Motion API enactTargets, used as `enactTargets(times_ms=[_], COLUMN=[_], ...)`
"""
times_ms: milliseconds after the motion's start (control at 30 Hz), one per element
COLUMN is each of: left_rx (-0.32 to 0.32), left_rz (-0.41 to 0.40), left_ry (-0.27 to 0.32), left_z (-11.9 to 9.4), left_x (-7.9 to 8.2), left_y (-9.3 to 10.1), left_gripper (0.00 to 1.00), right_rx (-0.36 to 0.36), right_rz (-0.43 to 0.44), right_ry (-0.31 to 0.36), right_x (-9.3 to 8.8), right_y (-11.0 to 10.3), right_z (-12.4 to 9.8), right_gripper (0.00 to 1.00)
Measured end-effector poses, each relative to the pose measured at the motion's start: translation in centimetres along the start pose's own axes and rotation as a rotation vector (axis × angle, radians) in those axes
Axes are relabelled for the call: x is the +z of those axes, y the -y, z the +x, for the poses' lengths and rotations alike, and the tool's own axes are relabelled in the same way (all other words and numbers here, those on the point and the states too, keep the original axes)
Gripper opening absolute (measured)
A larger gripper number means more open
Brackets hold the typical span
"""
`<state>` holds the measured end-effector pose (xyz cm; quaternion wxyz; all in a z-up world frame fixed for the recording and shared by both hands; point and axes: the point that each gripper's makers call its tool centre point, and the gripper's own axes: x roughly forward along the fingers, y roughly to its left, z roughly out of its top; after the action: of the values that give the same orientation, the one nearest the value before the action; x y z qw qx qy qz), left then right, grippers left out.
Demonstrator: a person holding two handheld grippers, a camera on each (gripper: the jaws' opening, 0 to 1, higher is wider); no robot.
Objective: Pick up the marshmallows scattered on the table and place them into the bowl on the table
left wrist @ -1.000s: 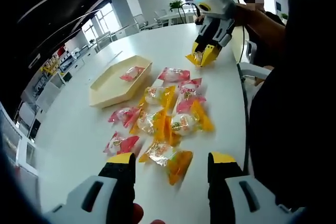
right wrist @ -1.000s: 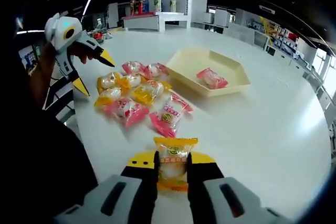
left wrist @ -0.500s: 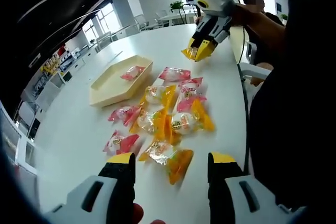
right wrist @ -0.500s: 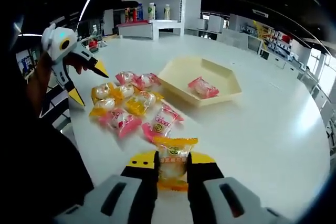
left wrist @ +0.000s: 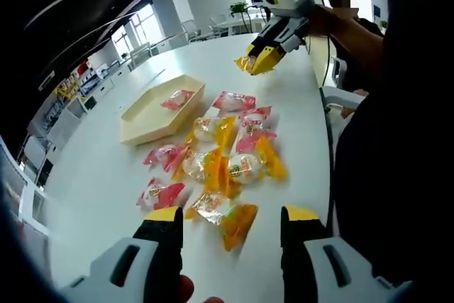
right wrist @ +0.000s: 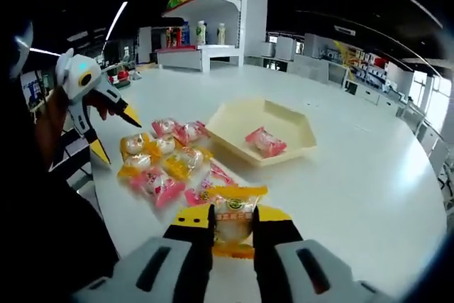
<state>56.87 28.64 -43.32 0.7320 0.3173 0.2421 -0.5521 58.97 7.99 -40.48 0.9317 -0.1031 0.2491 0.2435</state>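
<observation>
In the left gripper view, the left gripper (left wrist: 230,226) hangs low over the big round white surface (left wrist: 99,175), its fingers (left wrist: 164,219) spread wide with nothing between them. Pink and yellow wrapped marshmallows (left wrist: 220,157) lie in a bunch just ahead. A flat cream bowl with six sides (left wrist: 152,115) sits beside them with one pink marshmallow (left wrist: 177,98) inside. White chairs and windows stand far behind.

In the right gripper view, the right gripper (right wrist: 231,218) squeezes a yellow wrapped marshmallow (right wrist: 233,218). A white shelf with bottles (right wrist: 213,23) stands behind the surface.
</observation>
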Motion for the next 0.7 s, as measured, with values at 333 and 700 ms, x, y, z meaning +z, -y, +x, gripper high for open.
enactTargets(times_ms=[333, 700], left_rx=[0.001, -0.005], left_rz=[0.006, 0.007], left_ry=[0.001, -0.006], left_z=[0.3, 0.3], left_x=[0.2, 0.0], left_y=[-0.2, 0.0], left_gripper=[0.56, 0.56], right_rx=[-0.005, -0.005], right_rz=[-0.02, -0.07], right_ry=[0.028, 0.107], right_x=[0.9, 1.9], right_y=[0.1, 0.8], right_z=[0.4, 1.3], right_gripper=[0.21, 0.22])
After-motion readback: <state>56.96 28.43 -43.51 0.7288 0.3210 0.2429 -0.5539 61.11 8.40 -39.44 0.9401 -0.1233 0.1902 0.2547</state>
